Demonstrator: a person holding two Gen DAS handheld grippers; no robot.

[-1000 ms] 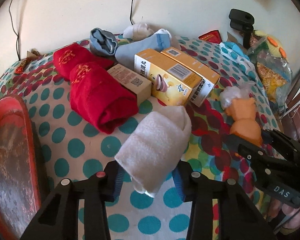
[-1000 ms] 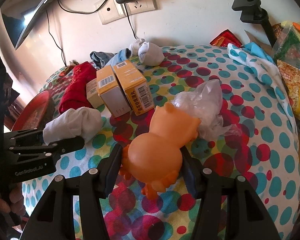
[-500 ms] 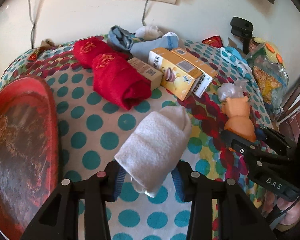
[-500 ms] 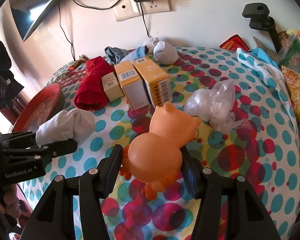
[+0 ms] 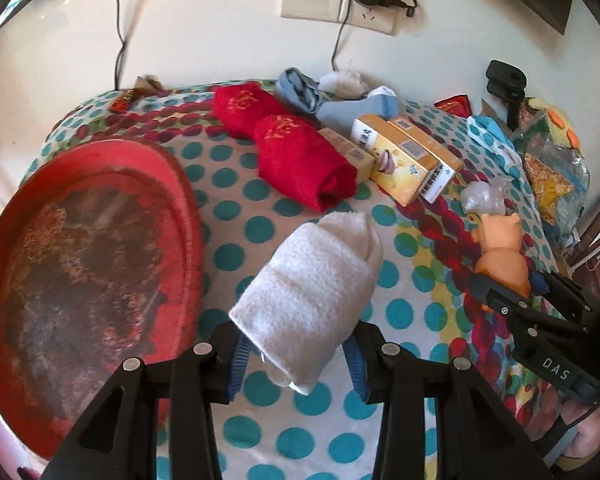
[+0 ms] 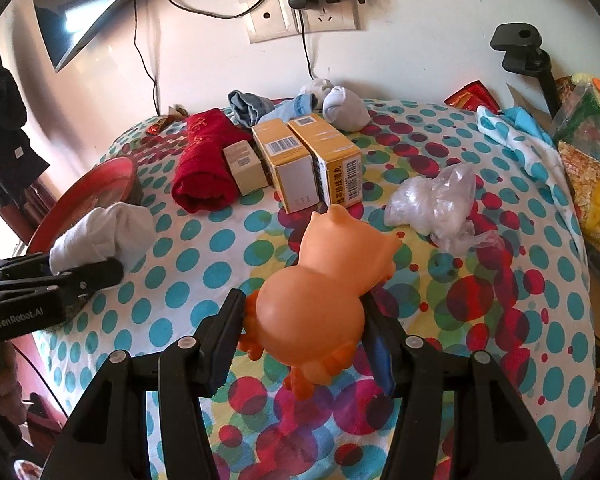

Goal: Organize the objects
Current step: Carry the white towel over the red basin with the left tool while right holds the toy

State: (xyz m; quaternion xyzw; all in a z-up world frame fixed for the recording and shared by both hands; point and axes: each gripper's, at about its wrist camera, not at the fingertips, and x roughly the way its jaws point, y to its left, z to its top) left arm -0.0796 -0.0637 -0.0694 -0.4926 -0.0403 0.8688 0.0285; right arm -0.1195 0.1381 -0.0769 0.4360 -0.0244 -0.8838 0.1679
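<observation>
Holding a rolled white towel (image 5: pixel 312 300) in my left gripper (image 5: pixel 296 360) and an orange toy pig (image 6: pixel 324 296) in my right gripper (image 6: pixel 304 332), both clear of the polka-dot desk (image 5: pixel 236 248), I judge slippage the main risk: the towel's loose end could unroll, the smooth pig could squirt free. The red tray (image 5: pixel 84 256) at the left edge has open room; boxes (image 6: pixel 308 160), red towels (image 5: pixel 304 160) and a plastic bag (image 6: pixel 436 204) crowd the far side.
</observation>
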